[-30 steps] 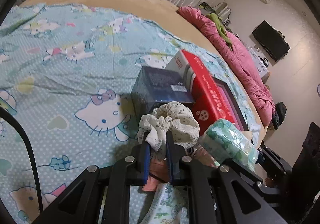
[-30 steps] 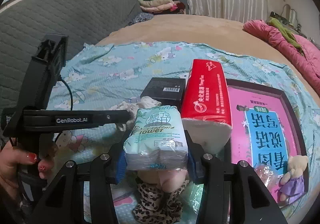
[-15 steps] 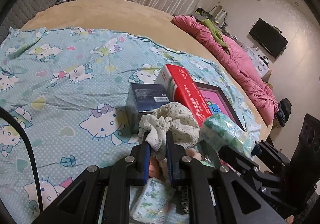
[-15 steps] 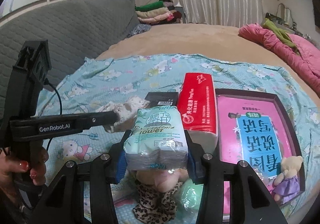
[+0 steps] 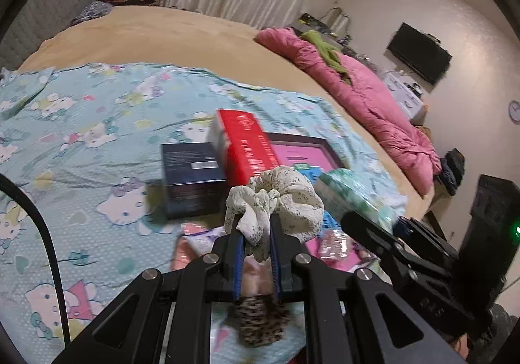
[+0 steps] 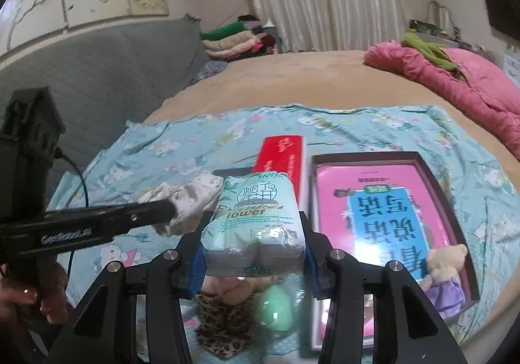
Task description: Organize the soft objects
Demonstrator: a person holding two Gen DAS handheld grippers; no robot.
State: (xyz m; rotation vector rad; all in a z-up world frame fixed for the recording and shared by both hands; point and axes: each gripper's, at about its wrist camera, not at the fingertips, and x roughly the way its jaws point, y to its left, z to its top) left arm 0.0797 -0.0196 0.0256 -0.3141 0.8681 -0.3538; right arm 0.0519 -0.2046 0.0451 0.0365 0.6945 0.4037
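My left gripper [image 5: 255,227] is shut on a cream floral scrunchie [image 5: 282,198] and holds it above the bed; it also shows in the right wrist view [image 6: 191,198]. My right gripper [image 6: 253,253] is shut on a green pack of tissues [image 6: 256,217], held in the air; the pack shows at the right in the left wrist view [image 5: 354,195]. Below both lie a leopard-print soft item [image 6: 224,321] and a green egg-shaped thing [image 6: 276,305]. A small teddy in a purple dress [image 6: 445,276] lies in the open box.
A red tissue box [image 5: 247,142] and a dark blue box [image 5: 191,175] stand on the Hello Kitty sheet [image 5: 81,136]. A brown-rimmed box [image 6: 432,168] holds a pink book [image 6: 383,201]. A pink duvet [image 5: 367,94] lies along the bed's right edge.
Both grippers have risen away from the bed with their loads; the boxes and sheet look smaller and farther below. Grips are unchanged.
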